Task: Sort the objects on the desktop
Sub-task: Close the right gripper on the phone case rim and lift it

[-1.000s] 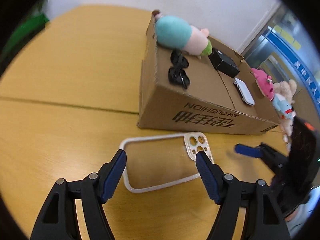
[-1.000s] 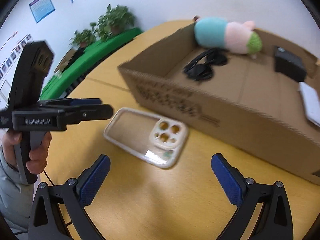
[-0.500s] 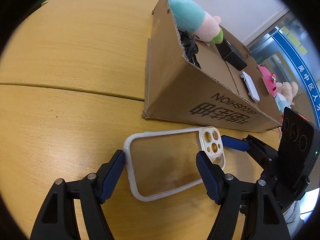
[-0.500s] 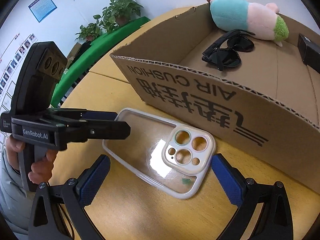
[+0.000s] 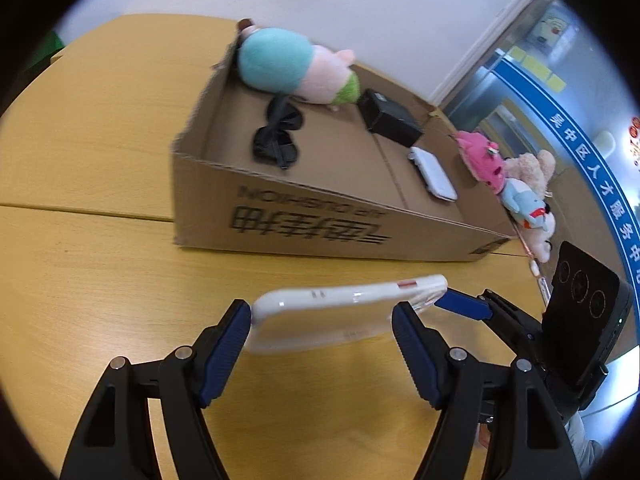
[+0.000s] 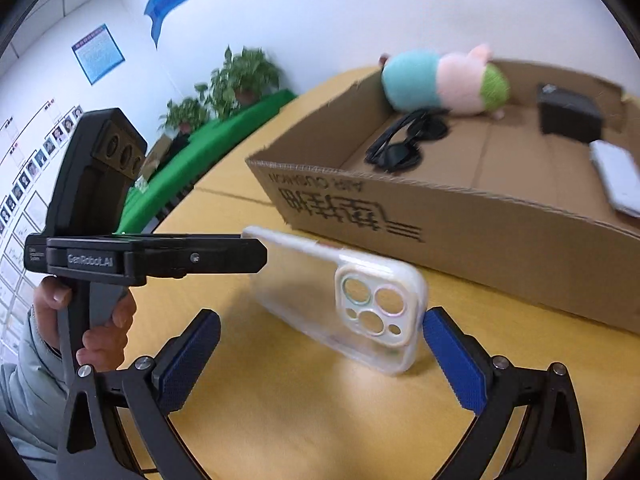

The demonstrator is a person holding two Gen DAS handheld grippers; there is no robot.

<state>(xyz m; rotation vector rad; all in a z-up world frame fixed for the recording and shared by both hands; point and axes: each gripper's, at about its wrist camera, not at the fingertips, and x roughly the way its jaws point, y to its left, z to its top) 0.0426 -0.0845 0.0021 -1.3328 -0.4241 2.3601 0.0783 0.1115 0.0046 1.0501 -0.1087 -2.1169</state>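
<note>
The left claw [image 5: 322,322] is clamped across the clear, white-rimmed plastic phone case [image 5: 340,316], holding it tilted with its lower long edge close to the yellow wooden tabletop [image 5: 100,272]. The right claw [image 6: 320,344] stands spread wide; its right pad sits just beside the case's camera-cutout corner, and whether it touches I cannot tell. Behind the case runs the front wall of the open brown cardboard box [image 5: 320,224], with a bare strip of tabletop between them. Black sunglasses [image 5: 278,136] lie inside the box.
</note>
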